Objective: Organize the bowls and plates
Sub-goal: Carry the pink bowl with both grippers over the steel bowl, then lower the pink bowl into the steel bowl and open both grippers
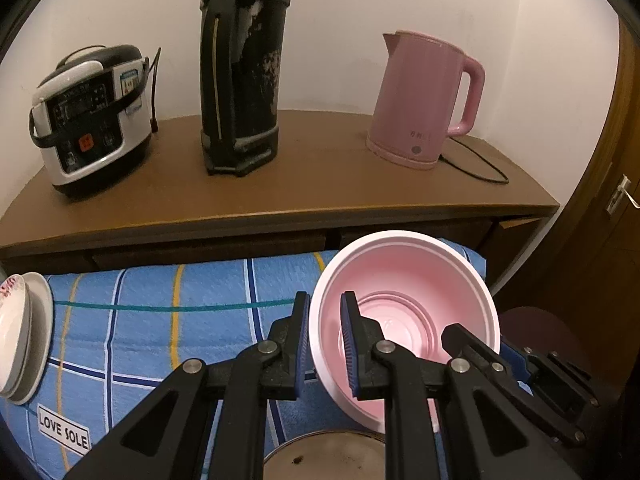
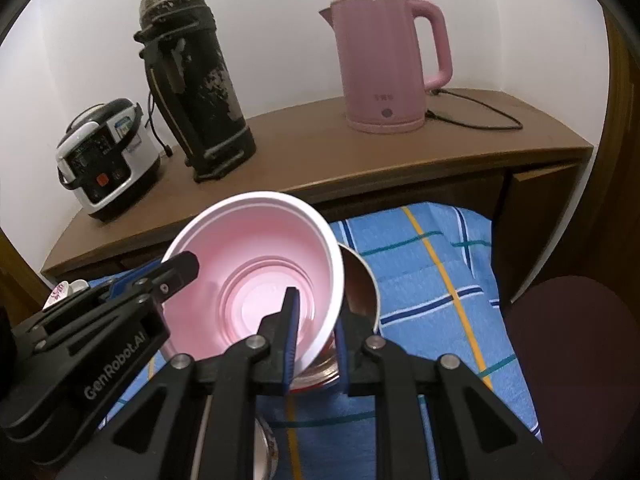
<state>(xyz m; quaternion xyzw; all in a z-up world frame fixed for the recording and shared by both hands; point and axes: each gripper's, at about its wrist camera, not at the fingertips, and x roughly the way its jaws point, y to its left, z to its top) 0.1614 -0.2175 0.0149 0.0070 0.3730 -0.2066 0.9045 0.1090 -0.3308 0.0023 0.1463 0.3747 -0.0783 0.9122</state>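
Left tongs clenched on pink bowl rim, one pad outside wall, one inside. Right tongs clenched on opposite rim, same way. Bowl held between both, tilted, above blue checked cloth. Judgement: thin plastic, light, flexes if squeezed; rim is sensible hold, opposite sides keep it steady. Metal bowl just behind pink bowl's wall in right view, touching or not unclear. Stacked plates well apart at left cloth edge. Kettle on worktop beyond.
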